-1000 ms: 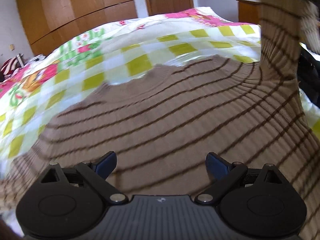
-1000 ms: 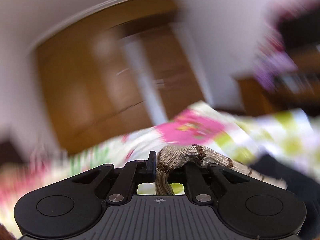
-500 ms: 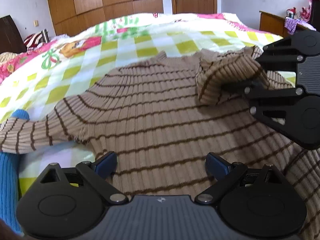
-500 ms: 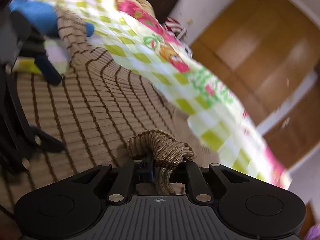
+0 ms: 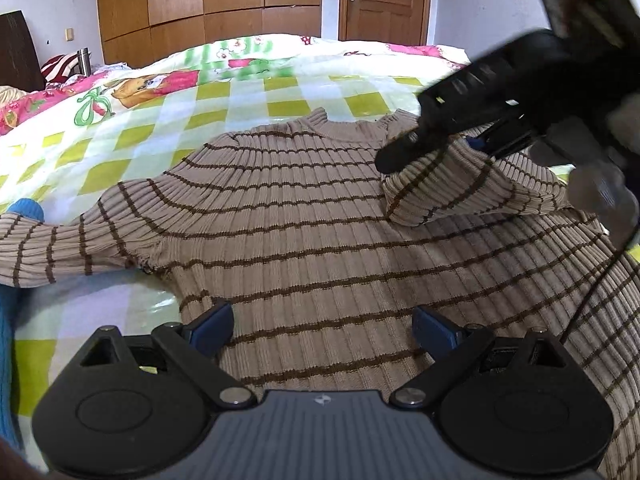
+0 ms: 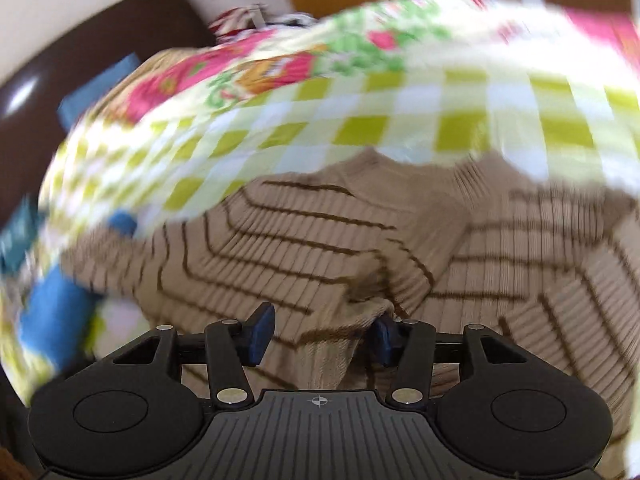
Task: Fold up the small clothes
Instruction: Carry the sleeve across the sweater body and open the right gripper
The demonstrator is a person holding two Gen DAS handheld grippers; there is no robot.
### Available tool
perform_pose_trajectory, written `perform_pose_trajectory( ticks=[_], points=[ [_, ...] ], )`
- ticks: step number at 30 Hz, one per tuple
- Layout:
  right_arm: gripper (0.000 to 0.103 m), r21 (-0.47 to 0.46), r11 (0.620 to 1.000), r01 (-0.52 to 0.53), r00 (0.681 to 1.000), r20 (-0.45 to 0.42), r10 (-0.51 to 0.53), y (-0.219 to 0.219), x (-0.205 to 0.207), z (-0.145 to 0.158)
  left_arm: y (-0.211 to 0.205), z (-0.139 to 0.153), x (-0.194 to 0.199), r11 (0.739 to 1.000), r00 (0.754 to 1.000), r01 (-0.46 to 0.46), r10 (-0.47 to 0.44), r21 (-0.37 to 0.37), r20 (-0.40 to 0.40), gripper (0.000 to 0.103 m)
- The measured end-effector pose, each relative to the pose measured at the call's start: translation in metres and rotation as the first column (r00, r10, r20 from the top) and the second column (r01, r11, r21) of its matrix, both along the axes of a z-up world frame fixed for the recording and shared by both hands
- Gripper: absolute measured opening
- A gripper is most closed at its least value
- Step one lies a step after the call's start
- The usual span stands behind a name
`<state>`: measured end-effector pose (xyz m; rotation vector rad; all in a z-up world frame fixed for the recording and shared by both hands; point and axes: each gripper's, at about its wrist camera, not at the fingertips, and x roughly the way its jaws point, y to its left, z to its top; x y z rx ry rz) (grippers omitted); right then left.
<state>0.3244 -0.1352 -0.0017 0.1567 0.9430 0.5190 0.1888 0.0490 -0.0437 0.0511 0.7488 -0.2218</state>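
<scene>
On the bed (image 5: pixel 248 96) we spread our left gripper (image 5: pixel 322 330) wide above the sweater (image 5: pixel 304 240), while our right gripper (image 6: pixel 322 334) is opening around its folded sleeve (image 5: pixel 448 188).

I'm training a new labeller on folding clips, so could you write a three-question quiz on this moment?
1. True or false: one sleeve of the striped sweater is folded across its chest.
2. What lies under the outstretched sleeve? A) a blue garment B) a pillow C) a towel rack
3. The left gripper has its jaws ____.

Key: 1 true, the folded sleeve lies beneath the right gripper, whose jaws are opening. 2 A, the blue garment. 3 open.
</scene>
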Motion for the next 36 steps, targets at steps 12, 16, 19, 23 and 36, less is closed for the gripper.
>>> perform_pose_trajectory(
  ticks=[12, 16, 19, 23, 36],
  points=[
    [0.008, 0.081, 0.954, 0.288, 0.954, -0.107, -0.279, -0.020, 0.016, -0.012, -0.015, 0.000, -0.006, 0.998, 1.000, 0.019, -0.021, 0.061, 0.020, 0.103],
    [0.008, 0.179, 0.905, 0.386, 0.922, -0.038, -0.386, -0.053, 0.002, 0.017, -0.016, 0.000, -0.007, 0.998, 0.999, 0.028, -0.029, 0.060, 0.024, 0.103],
    [0.008, 0.270, 0.844, 0.463, 0.869, 0.050, -0.492, -0.078, -0.011, 0.045, -0.015, 0.001, -0.006, 0.998, 0.999, 0.028, -0.030, 0.050, 0.026, 0.103],
    [0.008, 0.242, 0.867, 0.435, 0.810, 0.316, -0.495, -0.059, -0.031, 0.078, -0.012, 0.001, -0.005, 0.999, 0.999, 0.023, -0.023, 0.031, 0.023, 0.103],
    [0.017, -0.382, 0.919, -0.099, 0.897, 0.366, 0.249, 0.076, -0.058, 0.001, -0.007, 0.000, -0.009, 0.999, 0.999, 0.028, -0.029, 0.024, 0.025, 0.103]
  ],
)
